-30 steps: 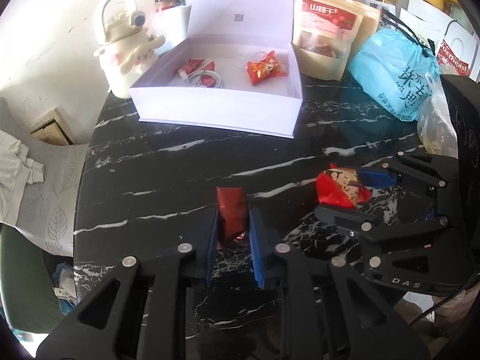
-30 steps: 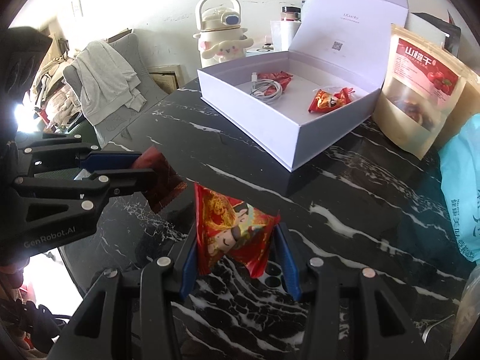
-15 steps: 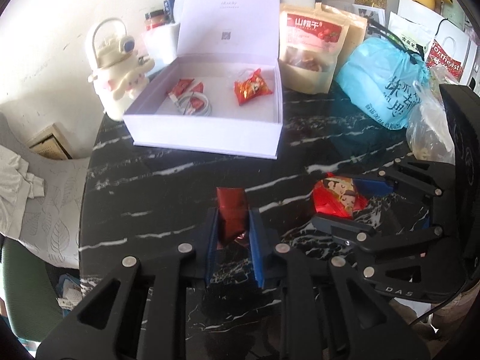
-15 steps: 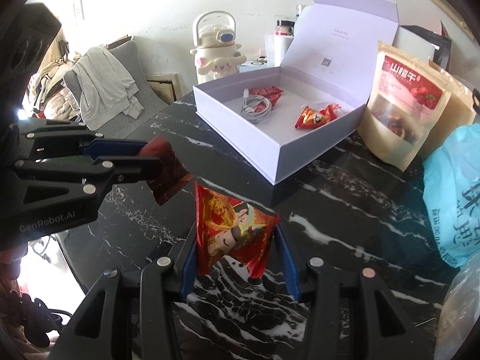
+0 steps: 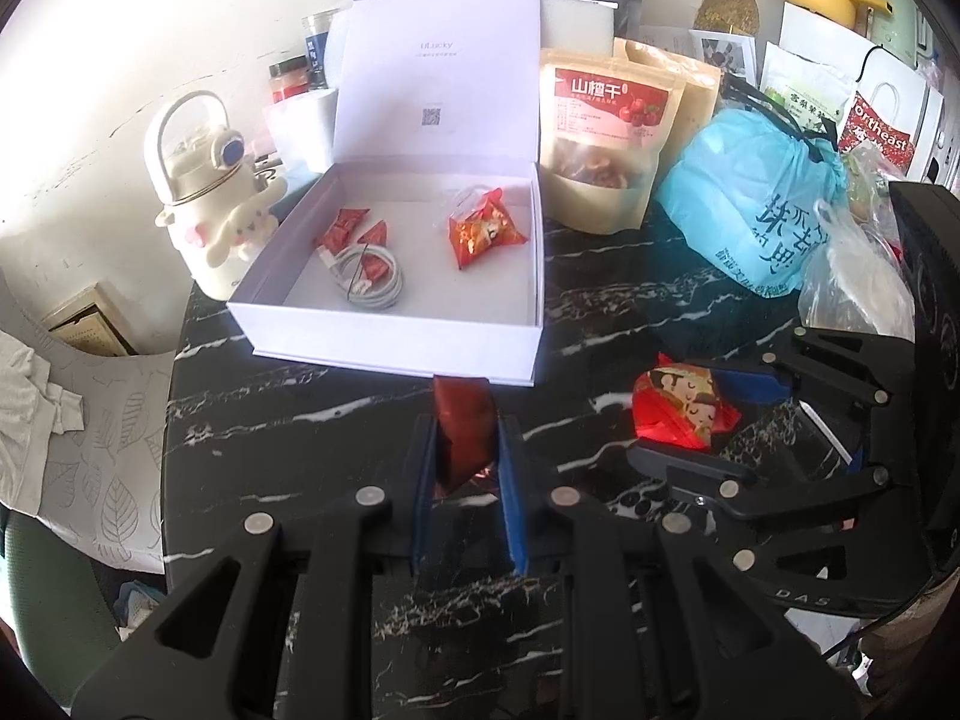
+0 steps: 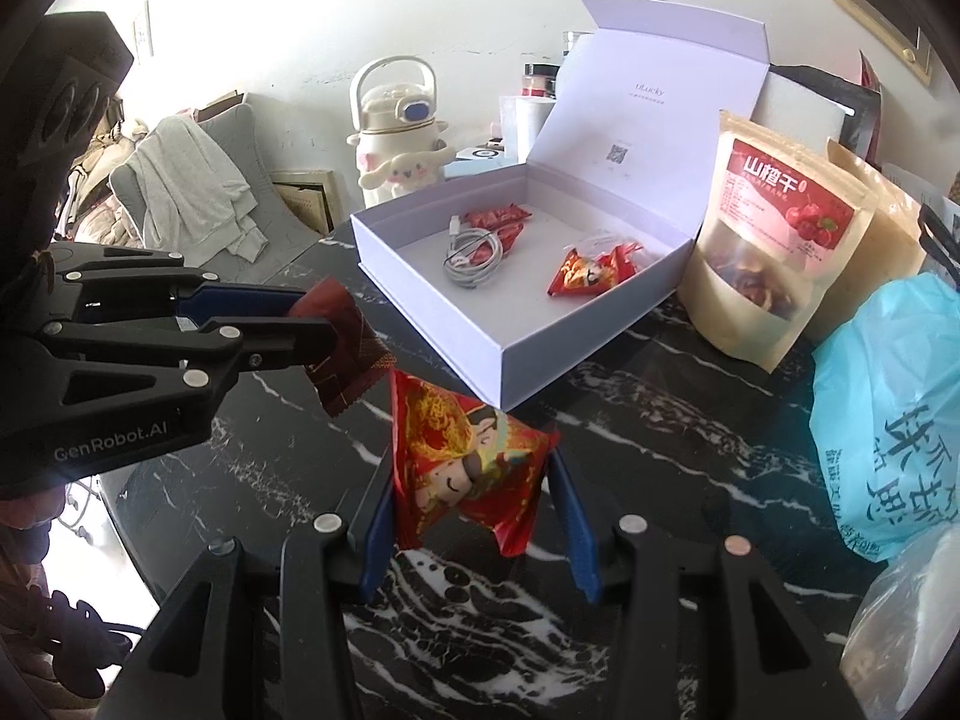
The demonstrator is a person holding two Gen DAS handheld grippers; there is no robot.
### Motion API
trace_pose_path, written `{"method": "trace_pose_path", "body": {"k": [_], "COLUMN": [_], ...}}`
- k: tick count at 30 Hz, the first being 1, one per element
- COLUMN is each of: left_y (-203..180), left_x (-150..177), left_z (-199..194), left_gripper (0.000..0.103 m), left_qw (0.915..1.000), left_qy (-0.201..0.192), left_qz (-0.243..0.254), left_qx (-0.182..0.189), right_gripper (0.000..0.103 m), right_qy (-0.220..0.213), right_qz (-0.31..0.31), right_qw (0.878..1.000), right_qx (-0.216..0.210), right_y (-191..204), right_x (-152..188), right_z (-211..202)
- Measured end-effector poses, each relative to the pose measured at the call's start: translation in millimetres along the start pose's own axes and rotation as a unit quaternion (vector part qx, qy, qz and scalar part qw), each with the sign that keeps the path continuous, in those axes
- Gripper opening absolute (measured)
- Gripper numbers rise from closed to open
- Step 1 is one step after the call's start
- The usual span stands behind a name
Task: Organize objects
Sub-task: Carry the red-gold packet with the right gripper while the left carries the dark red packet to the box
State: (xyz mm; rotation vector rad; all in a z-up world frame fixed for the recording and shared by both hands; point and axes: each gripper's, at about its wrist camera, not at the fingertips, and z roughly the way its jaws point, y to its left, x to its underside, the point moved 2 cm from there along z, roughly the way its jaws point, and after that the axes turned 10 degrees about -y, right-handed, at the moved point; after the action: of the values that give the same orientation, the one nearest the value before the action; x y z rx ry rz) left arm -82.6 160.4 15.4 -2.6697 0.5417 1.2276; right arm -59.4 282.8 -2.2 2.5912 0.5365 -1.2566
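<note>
Left gripper (image 5: 465, 450), jaws clamped on a dark red sachet (image 5: 463, 420), held above the black marble table (image 5: 288, 420); right gripper (image 6: 474, 480), jaws clamped on a red cartoon-print snack packet (image 6: 468, 462); open white gift box (image 6: 522, 354) just beyond, containing a coiled white cable (image 6: 474, 255) and red packets (image 5: 483, 231).

A cream character bottle (image 5: 207, 204) stands at the black marble table's (image 5: 288, 396) edge; kraft snack pouches (image 5: 606, 138) and a blue bag (image 5: 756, 204) crowd the back
</note>
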Motion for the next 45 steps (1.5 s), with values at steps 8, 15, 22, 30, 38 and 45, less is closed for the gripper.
{"method": "trace_pose_path", "body": {"k": [8,15,22,30,38,45], "left_y": [2.7,7.4,13.1,18.1,23.7,33.3], "left_x": [-15.3,-32.9,-54.3,-75.6,-86.0,-94.2], "left_z": [14.8,27.6,44.5,76.1,93.6,103.9], "left_gripper": [0.019,0.019,0.013,0.013,0.01,0.008], "left_qw": [1.0,0.9999,0.9999,0.9993,0.9988,0.9989], "left_qy": [-0.001,-0.002,-0.007,-0.003,0.005,0.004], "left_qz": [-0.001,-0.001,0.001,0.002,0.004,0.0], "left_qx": [0.008,0.01,0.015,0.039,0.049,0.048], "right_gripper": [0.048,0.048,0.048,0.048,0.048,0.048], "right_qy": [-0.003,-0.007,-0.009,-0.001,-0.004,-0.004], "right_qz": [0.002,0.003,0.004,0.017,0.017,0.006], "right_qw": [1.0,1.0,1.0,1.0,1.0,1.0], "right_qx": [0.005,0.003,0.003,0.001,0.001,-0.01], "right_y": [-12.8,-26.1,-40.9,-56.4,-65.6,-65.3], "right_x": [-14.7,-32.8,-51.1,-61.2,-73.2,-83.9], "right_z": [9.4,22.0,41.0,64.2,73.5,88.4]}}
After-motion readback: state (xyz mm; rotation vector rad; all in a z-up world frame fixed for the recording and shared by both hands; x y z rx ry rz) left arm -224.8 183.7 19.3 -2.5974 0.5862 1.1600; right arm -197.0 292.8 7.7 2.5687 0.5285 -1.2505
